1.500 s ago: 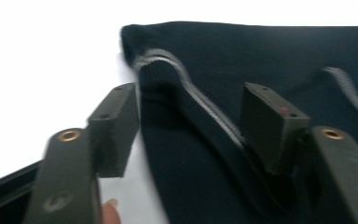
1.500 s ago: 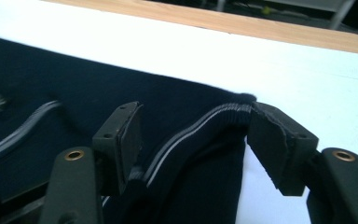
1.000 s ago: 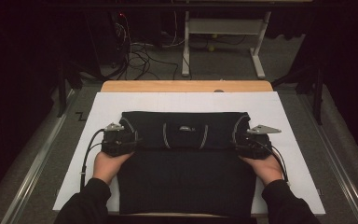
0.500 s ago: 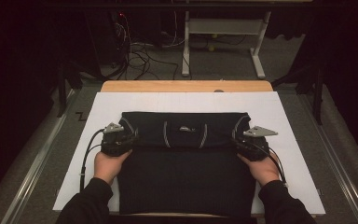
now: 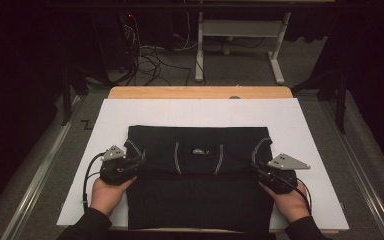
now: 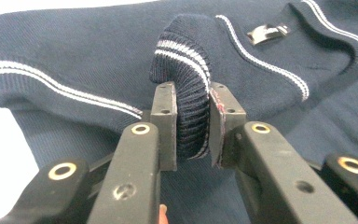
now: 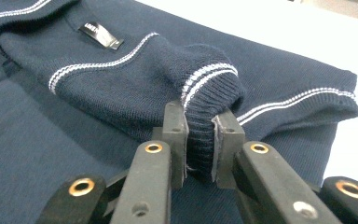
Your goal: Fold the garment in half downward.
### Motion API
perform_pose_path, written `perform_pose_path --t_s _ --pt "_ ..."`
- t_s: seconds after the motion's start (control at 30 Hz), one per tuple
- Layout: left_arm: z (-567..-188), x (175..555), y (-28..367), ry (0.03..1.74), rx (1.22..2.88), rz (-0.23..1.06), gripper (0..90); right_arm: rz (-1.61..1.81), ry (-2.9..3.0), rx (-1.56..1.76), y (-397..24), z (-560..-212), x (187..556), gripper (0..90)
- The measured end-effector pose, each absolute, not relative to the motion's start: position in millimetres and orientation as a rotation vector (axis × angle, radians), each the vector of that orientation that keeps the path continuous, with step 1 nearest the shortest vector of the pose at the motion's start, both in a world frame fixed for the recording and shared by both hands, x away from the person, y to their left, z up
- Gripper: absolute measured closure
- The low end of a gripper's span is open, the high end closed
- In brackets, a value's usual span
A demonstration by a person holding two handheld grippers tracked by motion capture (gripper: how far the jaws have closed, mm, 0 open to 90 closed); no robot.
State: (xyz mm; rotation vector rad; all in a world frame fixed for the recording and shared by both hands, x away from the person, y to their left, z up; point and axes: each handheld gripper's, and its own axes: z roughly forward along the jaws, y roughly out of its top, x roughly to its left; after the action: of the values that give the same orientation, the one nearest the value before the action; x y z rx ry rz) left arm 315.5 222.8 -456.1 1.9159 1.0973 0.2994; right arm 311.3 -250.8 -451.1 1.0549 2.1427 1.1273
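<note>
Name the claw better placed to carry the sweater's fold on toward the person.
Neither alone, though the left claw has slightly more of the sweater clamped. The right claw grips the matching striped cuff on the opposite side, so moving both together seems best.

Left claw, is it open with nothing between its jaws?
No, the left claw is shut on the sweater's striped ribbed edge.

Sweater (image 6: pixel 98 51) ribbed knit cloth, matt; table (image 5: pixel 200 92) smooth wood.
</note>
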Motion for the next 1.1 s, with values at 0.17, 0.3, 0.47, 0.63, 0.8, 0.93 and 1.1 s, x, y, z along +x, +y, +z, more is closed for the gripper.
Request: perform_pose_path --t_s 0.17,0.3,0.47,0.63,0.8,0.93,1.1 --pt "-469.7 304.4 224.7 1.096 1.929 0.277 71.3 1.117 2.151 1.055 -254.4 -457.2 301.4 79.2" --pt "-475.4 301.0 225.7 1.11 1.942 0.258 71.3 1.096 2.177 1.065 -255.9 -461.6 296.4 79.2" --pt "-477.0 296.5 224.6 1.114 1.954 0.261 70.5 1.076 2.2 1.064 -254.9 -464.8 289.4 78.9" --pt "-480.6 294.2 226.8 1.132 1.956 0.242 68.3 1.065 2.223 1.098 -256.1 -470.7 287.4 77.8" --pt "-480.0 290.7 228.7 1.124 1.956 0.244 68.1 1.074 2.225 1.113 -257.6 -471.4 285.8 78.2" --pt "-476.3 288.9 230.9 1.115 1.941 0.249 68.3 1.101 2.21 1.102 -259.4 -466.9 284.0 78.3" --pt "-477.1 291.1 233.0 1.114 1.937 0.224 61.7 1.098 2.223 1.109 -260.3 -468.3 284.2 73.0"
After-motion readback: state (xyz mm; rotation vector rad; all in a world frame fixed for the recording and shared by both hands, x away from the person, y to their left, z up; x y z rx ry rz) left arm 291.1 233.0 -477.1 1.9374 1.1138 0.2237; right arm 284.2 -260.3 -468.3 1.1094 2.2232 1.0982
